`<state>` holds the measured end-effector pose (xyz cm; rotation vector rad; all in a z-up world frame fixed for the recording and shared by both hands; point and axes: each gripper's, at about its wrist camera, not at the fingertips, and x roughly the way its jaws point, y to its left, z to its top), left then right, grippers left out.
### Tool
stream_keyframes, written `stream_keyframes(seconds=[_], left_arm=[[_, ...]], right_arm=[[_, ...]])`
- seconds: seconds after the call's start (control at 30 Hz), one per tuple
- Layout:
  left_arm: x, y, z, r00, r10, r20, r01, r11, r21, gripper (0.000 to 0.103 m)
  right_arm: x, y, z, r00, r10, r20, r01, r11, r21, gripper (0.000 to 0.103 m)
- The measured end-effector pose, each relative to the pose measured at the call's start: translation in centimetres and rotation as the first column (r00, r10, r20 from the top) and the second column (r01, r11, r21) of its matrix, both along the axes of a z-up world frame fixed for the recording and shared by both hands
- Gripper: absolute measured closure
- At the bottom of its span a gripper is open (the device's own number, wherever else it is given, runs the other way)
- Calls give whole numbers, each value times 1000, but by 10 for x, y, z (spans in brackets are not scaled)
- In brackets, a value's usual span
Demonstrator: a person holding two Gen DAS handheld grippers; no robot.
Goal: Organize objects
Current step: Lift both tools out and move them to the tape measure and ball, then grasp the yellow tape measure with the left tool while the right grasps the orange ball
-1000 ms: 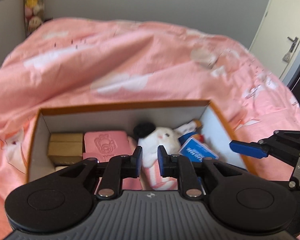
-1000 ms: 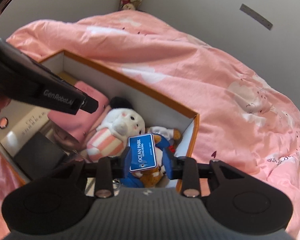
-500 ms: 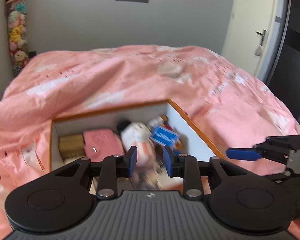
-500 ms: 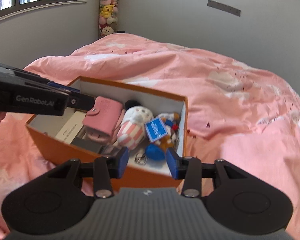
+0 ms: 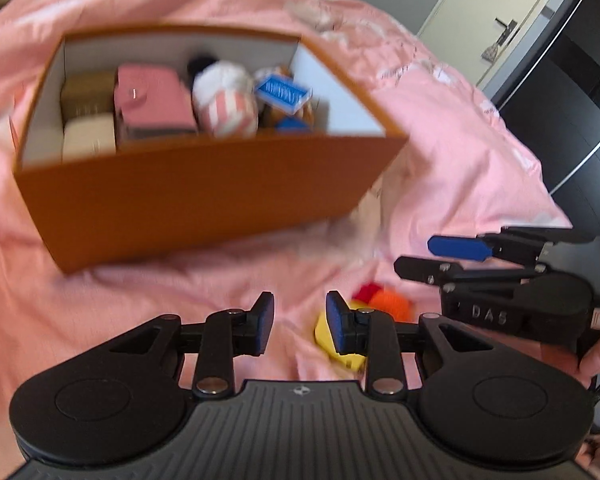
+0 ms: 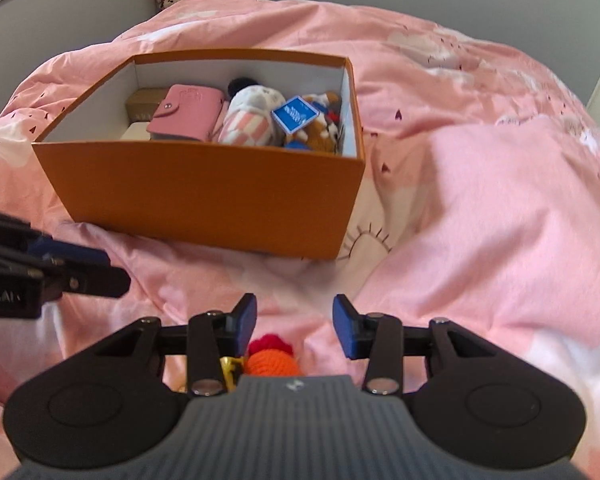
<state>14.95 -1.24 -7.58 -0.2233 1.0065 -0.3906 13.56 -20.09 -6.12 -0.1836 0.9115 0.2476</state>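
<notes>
Left cam: I've backed both claws out of the orange box (image 5: 204, 196), so my left gripper (image 5: 300, 324) hangs parted and empty over the pink duvet (image 5: 440, 128), a yellow toy (image 5: 325, 334) poking out behind its right pad (half hidden, blurry). Right cam: my right gripper (image 6: 295, 326) is parted and empty too, above an orange-and-red knitted thing (image 6: 272, 358) cut off by the gripper body, so I reckon that's next while the plush (image 6: 252, 118) and pink wallet (image 6: 186, 114) sit boxed.

The right tongs (image 6: 294, 326) stand apart over the pink bed (image 6: 480, 220), nothing between them. An orange box (image 6: 204, 196) lies ahead; an orange-red knitted toy (image 6: 272, 358) sits just beneath.
</notes>
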Motion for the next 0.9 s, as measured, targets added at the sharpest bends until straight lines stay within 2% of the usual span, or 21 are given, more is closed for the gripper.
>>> stream_keyframes(seconds=[0.1,0.23,0.4,0.53,0.63,0.77,0.9], left_arm=[[-1,-3,-9,999,-30,-36,28,999,-42,68],[0,-10,-14,996,-76,-49,73,996,-57,66],[1,-32,-21,992,-123,-37,123,992,1,61],[5,-40,-30,987,-145,-63,146,989,6,59],[7,-46,-32,984,-164,-66,165,986,14,53],[7,-54,-35,979,-189,-72,192,981,28,47],[7,-64,-41,976,-200,-90,205,978,47,46]], right_arm=[[-5,0,-11,1000,-11,-25,11,1000,1,62],[-9,-2,-20,998,-18,-52,19,1000,23,62],[-6,-6,-27,996,-33,-80,36,999,41,62],[-2,-11,-36,992,-31,-125,41,996,78,63],[2,-13,-42,989,-32,-147,47,994,100,63],[10,-26,-52,977,-43,-208,83,978,191,63],[15,-38,-57,964,-53,-262,129,951,282,64]])
